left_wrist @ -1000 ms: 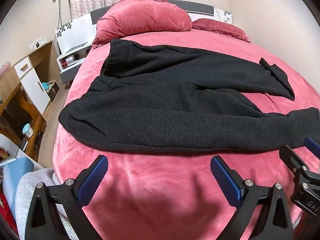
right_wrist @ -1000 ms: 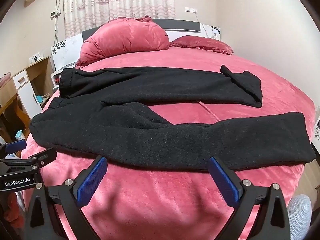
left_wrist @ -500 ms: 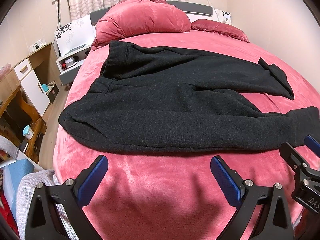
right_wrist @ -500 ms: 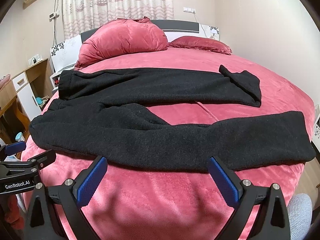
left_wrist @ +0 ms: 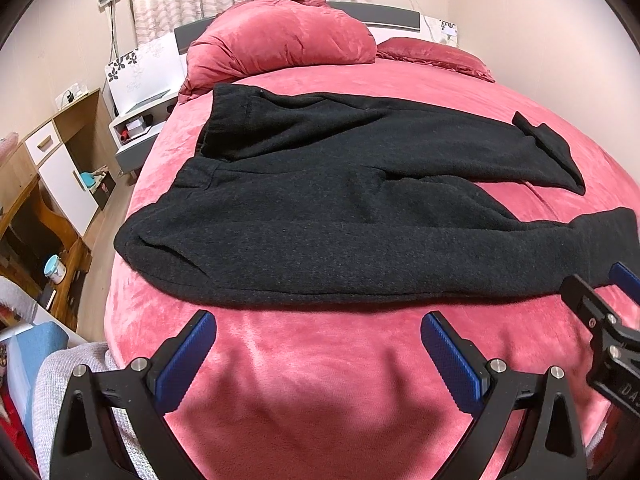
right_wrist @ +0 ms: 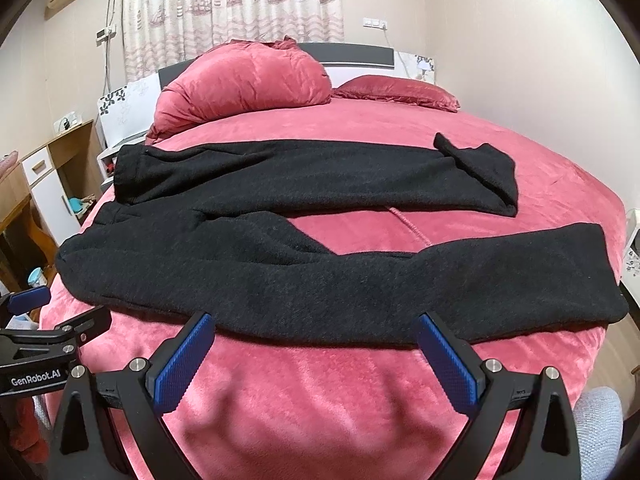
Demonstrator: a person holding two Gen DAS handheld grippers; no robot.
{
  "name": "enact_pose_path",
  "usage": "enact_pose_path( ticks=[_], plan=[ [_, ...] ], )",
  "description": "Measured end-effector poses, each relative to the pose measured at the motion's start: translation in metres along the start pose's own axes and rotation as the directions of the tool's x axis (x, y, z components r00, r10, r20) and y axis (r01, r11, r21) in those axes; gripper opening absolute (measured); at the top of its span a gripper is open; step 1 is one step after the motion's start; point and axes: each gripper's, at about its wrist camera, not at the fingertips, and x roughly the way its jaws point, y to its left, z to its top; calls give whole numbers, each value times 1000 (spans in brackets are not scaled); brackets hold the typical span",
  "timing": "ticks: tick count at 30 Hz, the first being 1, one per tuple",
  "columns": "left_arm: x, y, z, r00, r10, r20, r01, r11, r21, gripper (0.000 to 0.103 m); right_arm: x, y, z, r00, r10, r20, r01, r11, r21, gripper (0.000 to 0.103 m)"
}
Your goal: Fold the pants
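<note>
1. The black pants [left_wrist: 320, 216] lie spread flat on the pink bed cover [left_wrist: 320, 376], unfolded; the waistband end is at the left, near the left edge of the bed, and the two legs run off to the right
2. The legs are split apart in a narrow V; the far leg [right_wrist: 320, 176] ends in a cuff that is turned back on itself, and the near leg [right_wrist: 440, 288] stretches to the right edge of the bed; a strip of pink cover shows between them
3. The left gripper [left_wrist: 318, 344] hovers just short of the near edge of the pants, by the waistband end; its blue-padded fingers [left_wrist: 188, 360] are spread wide with nothing between them but bed cover
4. The right gripper [right_wrist: 314, 344] hovers at the near leg, further to the right; its fingers [right_wrist: 448, 364] are also spread wide and grip nothing, their tips reaching the hem of the fabric; whether they touch it I cannot tell
5. Each gripper shows at the edge of the other's view, so the two sit side by side
6. At the far end, a large pink pillow [left_wrist: 280, 40] and a flatter one [right_wrist: 396, 88] rest against the headboard [right_wrist: 352, 54]; a wooden desk [left_wrist: 44, 184] stands left of the bed
</note>
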Motion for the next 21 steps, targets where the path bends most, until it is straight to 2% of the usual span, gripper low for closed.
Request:
enact_pose_path(
  ticks=[7, 21],
  plan=[
    [1, -4, -1, 1000, -6, -2, 6, 1000, 20, 103, 2, -7, 1, 1000, -8, -10, 9, 999, 36, 102],
    [2, -4, -1, 1000, -17, -17, 18, 1000, 21, 103, 5, -6, 1, 1000, 0, -7, 0, 1000, 31, 102]
  ],
)
